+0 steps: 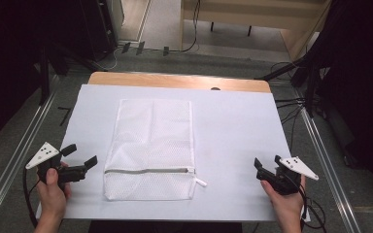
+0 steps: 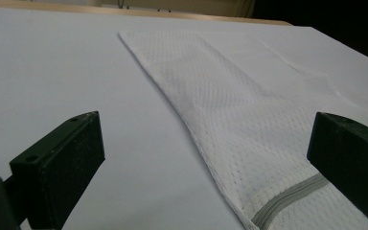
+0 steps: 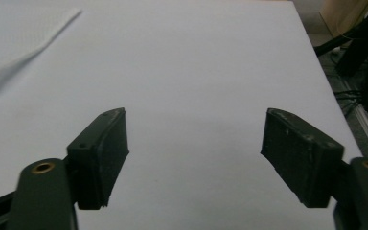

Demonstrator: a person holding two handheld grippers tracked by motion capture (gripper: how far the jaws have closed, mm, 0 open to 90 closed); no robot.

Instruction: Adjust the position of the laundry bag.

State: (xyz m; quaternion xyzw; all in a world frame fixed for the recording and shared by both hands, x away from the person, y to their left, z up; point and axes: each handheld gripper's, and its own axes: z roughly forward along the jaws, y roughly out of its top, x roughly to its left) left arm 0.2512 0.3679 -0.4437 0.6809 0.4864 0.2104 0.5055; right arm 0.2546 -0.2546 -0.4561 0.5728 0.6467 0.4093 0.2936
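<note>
From above we see our left gripper point(image 1: 81, 154) and right gripper point(image 1: 267, 162) spread, flanking the white mesh laundry bag point(image 1: 150, 145); the left gripper view adds its grey zipper point(image 2: 287, 203).

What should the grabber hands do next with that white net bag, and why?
Probably the left gripper should ease toward the mesh bag's near left corner. The bag lies flat on the white sheet with its grey zipper shut, both grippers stand open and apart from it, and the left one is closer than the right gripper.
</note>
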